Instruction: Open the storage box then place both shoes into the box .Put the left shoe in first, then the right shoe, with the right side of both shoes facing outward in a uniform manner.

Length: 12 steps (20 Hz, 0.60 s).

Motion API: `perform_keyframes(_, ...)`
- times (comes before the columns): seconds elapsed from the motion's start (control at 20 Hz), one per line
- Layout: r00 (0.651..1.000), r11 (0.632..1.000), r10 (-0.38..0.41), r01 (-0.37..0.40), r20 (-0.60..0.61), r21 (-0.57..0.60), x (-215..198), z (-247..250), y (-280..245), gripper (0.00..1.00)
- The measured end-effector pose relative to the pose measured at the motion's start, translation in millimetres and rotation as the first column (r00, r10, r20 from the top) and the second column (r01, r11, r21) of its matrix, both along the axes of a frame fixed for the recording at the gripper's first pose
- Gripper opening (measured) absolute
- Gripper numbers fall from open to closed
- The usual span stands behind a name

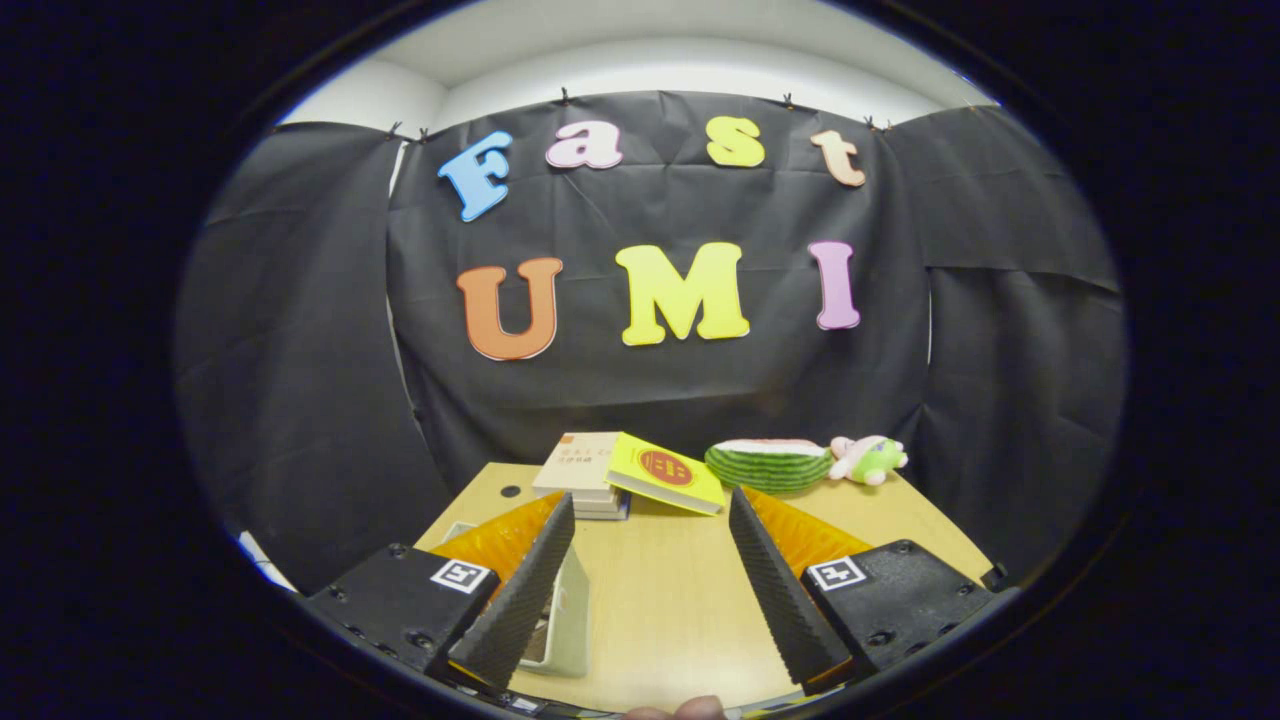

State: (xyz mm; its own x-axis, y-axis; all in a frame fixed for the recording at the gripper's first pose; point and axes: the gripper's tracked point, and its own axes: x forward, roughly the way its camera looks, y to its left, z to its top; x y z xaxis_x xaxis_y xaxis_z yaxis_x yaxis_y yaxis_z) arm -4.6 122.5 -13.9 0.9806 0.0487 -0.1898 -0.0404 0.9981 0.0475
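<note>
I am looking forward along the tongs (650, 520), whose two fingers (520, 590) stand wide apart with nothing between them but bare wood. They hover just above a light wooden surface (670, 610) that runs away from me toward the booth's far wall.

At the far edge of the surface, just beyond the fingertips, sits a small stack of books (585, 475). A yellow book with a red round mark (665, 472) leans against the stack's right side, tilted. To the right of it lies a plush watermelon slice (768, 465), green and striped, and touching its right end is a small plush toy in pink and green (868, 458). A small dark hole (511, 491) marks the surface near its far left corner.

Near me on the left, partly hidden behind the left finger, is a pale whitish box-like object (568, 610) resting on the surface; I cannot tell whether this is the storage box.

Black cloth (300, 400) hangs behind and to both sides of the surface, clipped along its top. Above it the room shows a white wall and ceiling (640, 60). A fingertip (690, 709) of the person holding the rig shows at the near edge.
</note>
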Motion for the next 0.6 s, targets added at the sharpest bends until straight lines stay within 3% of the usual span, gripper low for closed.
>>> perform_keyframes(0.6,1.0,1.0,0.004,-0.004,0.011,-0.009,5.9,8.6,-6.6,1.0)
